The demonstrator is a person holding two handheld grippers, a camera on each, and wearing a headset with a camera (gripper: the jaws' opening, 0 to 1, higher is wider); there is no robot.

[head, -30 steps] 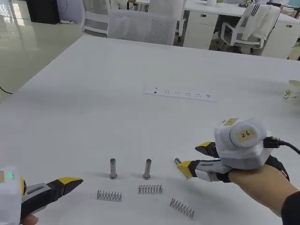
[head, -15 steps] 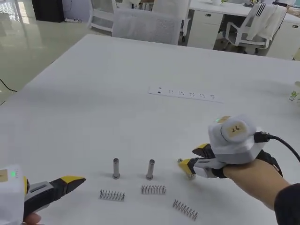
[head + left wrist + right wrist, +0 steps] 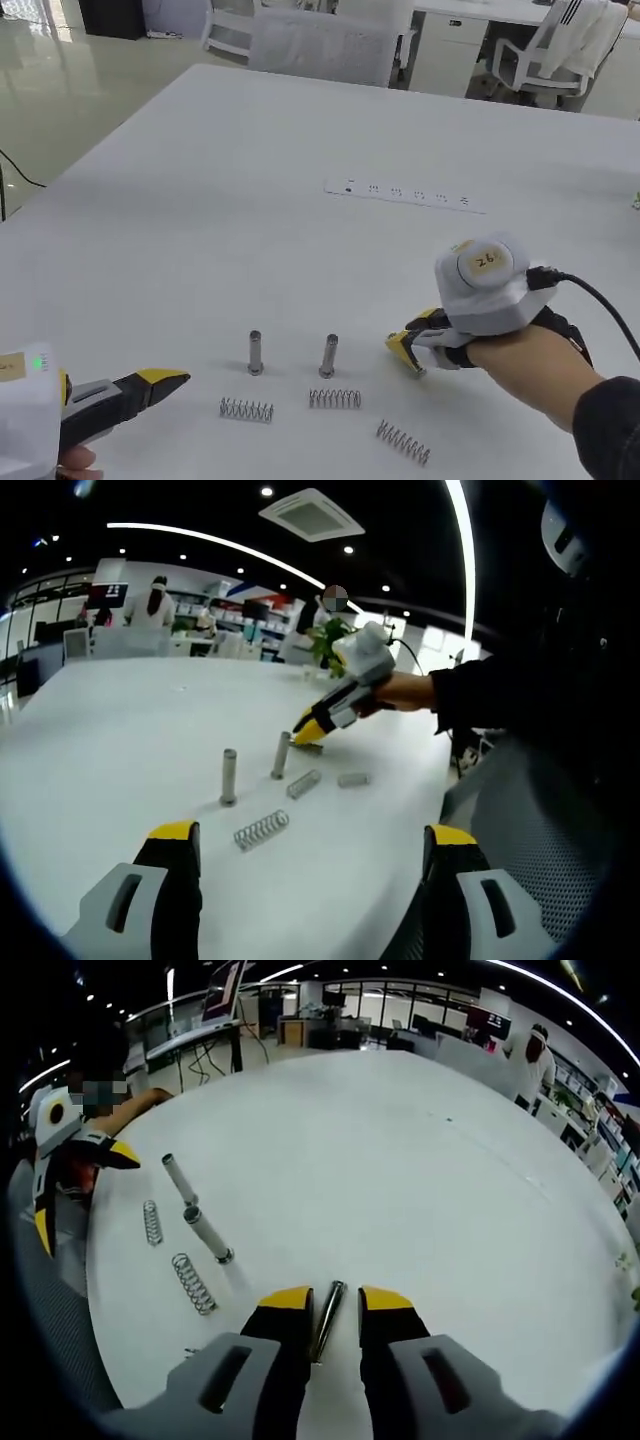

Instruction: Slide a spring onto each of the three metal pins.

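Observation:
Two metal pins [image 3: 255,353] [image 3: 328,356] stand upright on the white table [image 3: 300,260]. In front of them lie three springs [image 3: 246,409] [image 3: 334,398] [image 3: 403,442]. To the right of the pins, my right gripper [image 3: 405,350] points its tips down at the table. A third pin [image 3: 325,1320] lies lengthwise between its jaws, which are shut on it. My left gripper [image 3: 160,382] hovers at the near left, open and holding nothing. In its own view the jaws [image 3: 310,832] stand wide apart, facing the nearest spring [image 3: 262,829].
A white power strip [image 3: 405,195] lies across the middle of the table, well behind the pins. Office chairs [image 3: 320,45] and desks stand past the far edge. The right gripper's cable [image 3: 600,300] trails off to the right.
The head camera has shifted a little. My right gripper has tipped its jaws lower toward the table with the pin. The left gripper has barely moved.

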